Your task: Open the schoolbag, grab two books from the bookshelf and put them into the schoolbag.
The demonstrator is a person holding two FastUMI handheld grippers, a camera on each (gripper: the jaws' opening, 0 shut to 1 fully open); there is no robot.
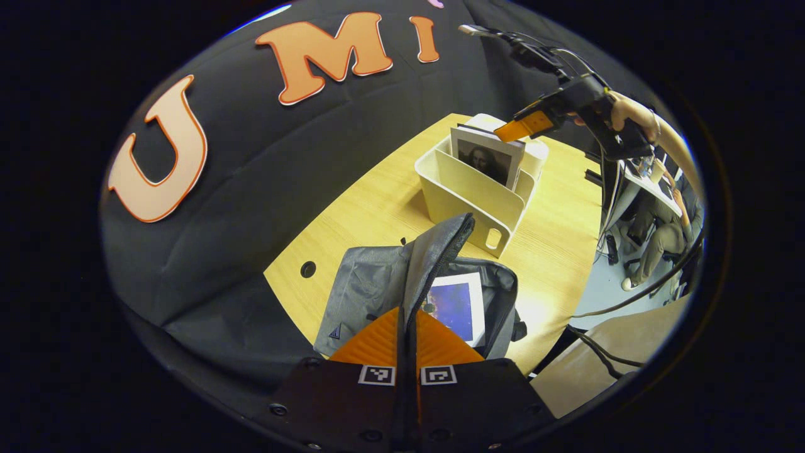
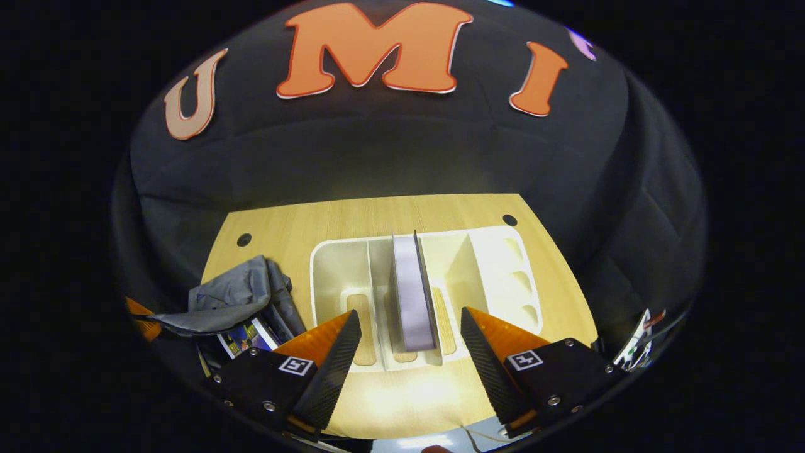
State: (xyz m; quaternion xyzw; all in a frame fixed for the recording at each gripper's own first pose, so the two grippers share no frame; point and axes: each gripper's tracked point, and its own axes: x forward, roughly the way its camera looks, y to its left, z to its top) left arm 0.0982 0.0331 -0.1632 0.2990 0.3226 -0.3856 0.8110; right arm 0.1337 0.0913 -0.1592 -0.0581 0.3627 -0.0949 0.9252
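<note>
Inside schoolbag (image 1: 371, 283), one book (image 1: 458, 305).

No word, brand or number can be read on any object. The two small square black-and-white code markers (image 1: 407, 375) on the left gripper's body carry only block patterns, and the same kind of markers (image 2: 524, 360) sit on the right gripper's body. The grey fabric schoolbag (image 1: 365, 286) has a small triangular emblem (image 1: 335, 331), too small to read.
</note>
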